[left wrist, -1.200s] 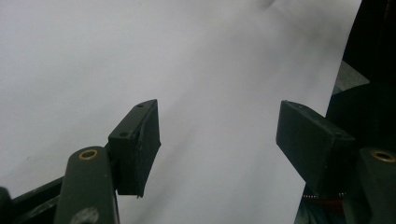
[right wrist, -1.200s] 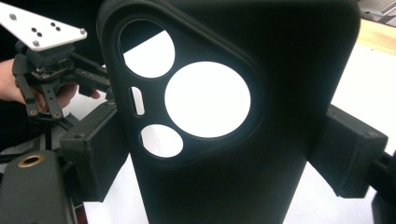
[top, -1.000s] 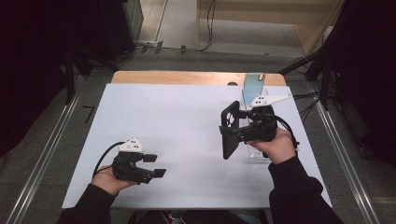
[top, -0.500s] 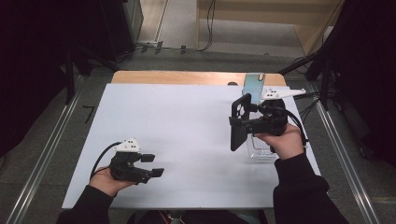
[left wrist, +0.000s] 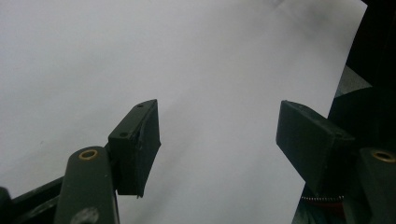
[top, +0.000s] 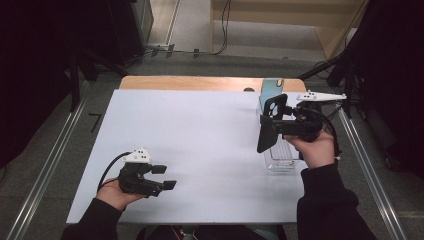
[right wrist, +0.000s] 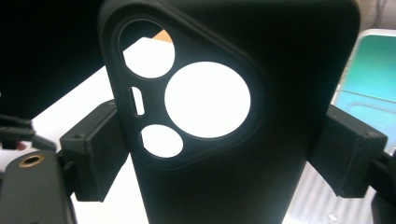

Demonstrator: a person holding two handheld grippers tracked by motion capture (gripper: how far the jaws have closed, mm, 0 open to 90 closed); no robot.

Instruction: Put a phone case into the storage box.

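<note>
At the right side of the white table, the right gripper holds a black phone case raised above a clear plastic tray. The jaws pinch the case across its width, one pad on each long edge, as the right gripper view confirms: the phone case stands between the two pads with its camera cut-outs toward the upper left. A teal phone lies at the far edge of the table, just beyond the tray. It is not possible to tell whether the phone touches the tray.

Near the left corner, the left gripper rests low over the bare sheet with its jaws spread and nothing between them; the left gripper view shows white surface in the gap.

Risks from this position:
- The case is thin and flexible. Excess squeeze may bow it, so that it springs out of the pads.
- The grip sits on smooth edges. A quick tilt or swing may let the case rotate or slide down.
- Lowering off-centre may strike the tray wall and shove the light tray.
</note>
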